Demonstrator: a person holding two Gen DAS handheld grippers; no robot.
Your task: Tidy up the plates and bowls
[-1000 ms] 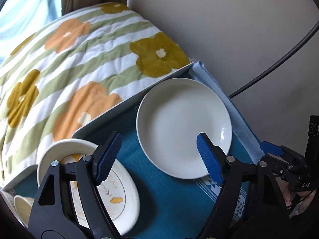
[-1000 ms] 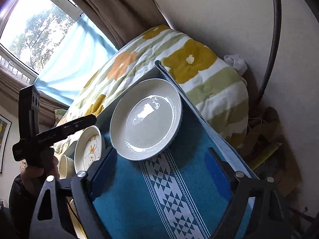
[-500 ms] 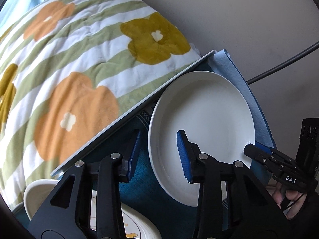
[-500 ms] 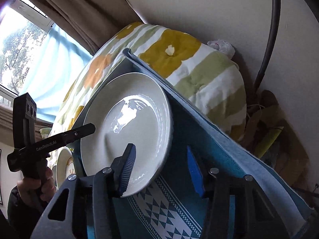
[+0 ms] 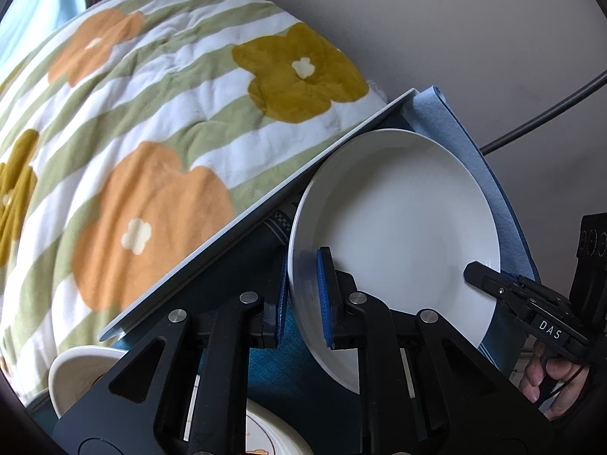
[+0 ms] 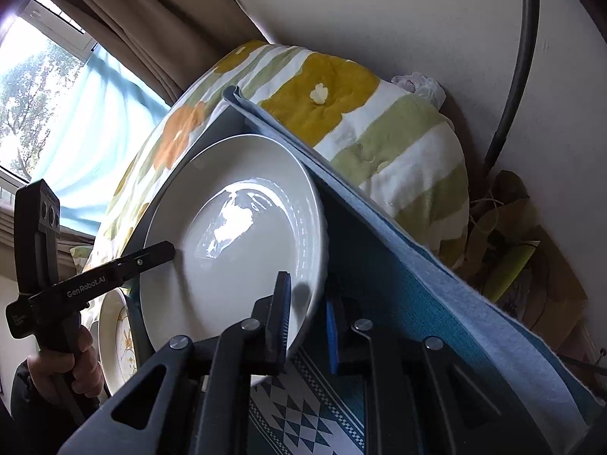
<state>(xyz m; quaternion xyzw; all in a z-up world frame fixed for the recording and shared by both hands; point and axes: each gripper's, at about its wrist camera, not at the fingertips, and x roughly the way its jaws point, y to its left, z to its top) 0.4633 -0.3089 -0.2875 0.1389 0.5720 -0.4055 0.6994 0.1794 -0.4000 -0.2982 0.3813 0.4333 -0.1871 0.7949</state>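
A large plain white plate [image 5: 398,227] sits at the far corner of a table covered with a teal cloth [image 5: 273,375]. My left gripper [image 5: 303,295] is shut on the plate's left rim. My right gripper [image 6: 307,322] is shut on the plate's [image 6: 235,242] opposite rim. The plate looks tilted between the two grippers. A bowl with a yellow flower pattern [image 5: 76,371] sits near the left gripper and also shows in the right wrist view [image 6: 117,341].
A flower-patterned blanket [image 5: 151,132] lies on a bed beyond the table's white edge [image 5: 246,220]. A beige wall [image 5: 455,38] and a dark curved tube [image 6: 519,76] stand close behind. Brown clutter [image 6: 523,250] lies on the floor to the right.
Both grippers moved in from the open position and closed on opposite rims of the white plate. The plate has tilted up from lying flat.
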